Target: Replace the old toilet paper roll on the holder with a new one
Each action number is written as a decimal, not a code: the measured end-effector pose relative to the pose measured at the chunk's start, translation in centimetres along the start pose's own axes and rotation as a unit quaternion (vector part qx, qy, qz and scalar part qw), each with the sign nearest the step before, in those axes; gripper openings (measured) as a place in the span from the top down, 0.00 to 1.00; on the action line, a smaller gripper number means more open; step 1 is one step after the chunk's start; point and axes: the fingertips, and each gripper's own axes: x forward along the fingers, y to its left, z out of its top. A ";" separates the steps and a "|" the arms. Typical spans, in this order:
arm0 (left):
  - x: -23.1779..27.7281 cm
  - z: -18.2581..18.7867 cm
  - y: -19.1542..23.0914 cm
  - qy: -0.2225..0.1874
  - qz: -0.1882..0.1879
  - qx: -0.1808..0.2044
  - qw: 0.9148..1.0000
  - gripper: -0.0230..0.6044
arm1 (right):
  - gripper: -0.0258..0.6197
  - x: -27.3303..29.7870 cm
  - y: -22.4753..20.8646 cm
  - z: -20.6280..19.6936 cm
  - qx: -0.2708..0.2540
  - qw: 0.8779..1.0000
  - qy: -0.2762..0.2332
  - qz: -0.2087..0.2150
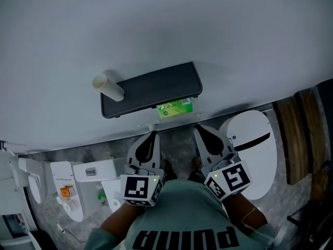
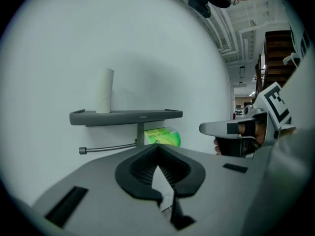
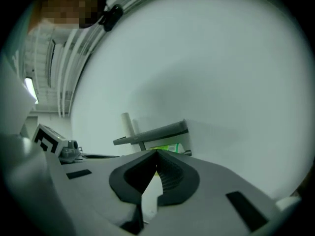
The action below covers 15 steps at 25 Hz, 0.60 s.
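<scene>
A dark grey holder shelf (image 1: pixel 156 87) (image 2: pixel 125 116) (image 3: pixel 152 132) is fixed to the pale wall. An empty cardboard tube (image 1: pixel 108 86) (image 2: pixel 104 90) (image 3: pixel 129 125) stands upright on its left end. A green-wrapped roll (image 1: pixel 175 108) (image 2: pixel 162 136) (image 3: pixel 165 147) hangs beneath the shelf by the post; the thin bar (image 2: pixel 106 148) to its left is bare. My left gripper (image 1: pixel 152 134) (image 2: pixel 157 146) and right gripper (image 1: pixel 199 129) (image 3: pixel 157 152) are side by side, short of the holder, pointing at the wall. Both are shut with nothing between the jaws.
A white toilet (image 1: pixel 255 150) with its lid down stands on the floor to the right. More white fixtures (image 1: pixel 67 191) sit at the lower left, and a wooden panel (image 1: pixel 296 134) runs along the right edge. The floor is grey stone tile.
</scene>
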 end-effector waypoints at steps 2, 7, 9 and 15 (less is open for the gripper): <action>-0.1 0.0 -0.4 0.000 0.015 -0.003 1.000 0.96 | 0.95 -0.1 0.0 0.5 -0.041 0.999 0.001 0.006; -1.1 0.1 -1.0 -0.001 0.051 -0.003 0.999 0.96 | 0.95 -0.5 -0.5 0.9 -0.097 0.995 0.006 0.023; -1.8 0.1 -1.1 -0.003 0.059 0.000 0.998 0.96 | 0.95 -0.7 -0.7 1.0 -0.112 0.993 0.009 0.027; -4.8 -0.1 -1.3 -0.010 0.067 0.001 0.998 0.96 | 0.95 -1.7 0.7 0.5 -0.112 0.993 0.012 0.028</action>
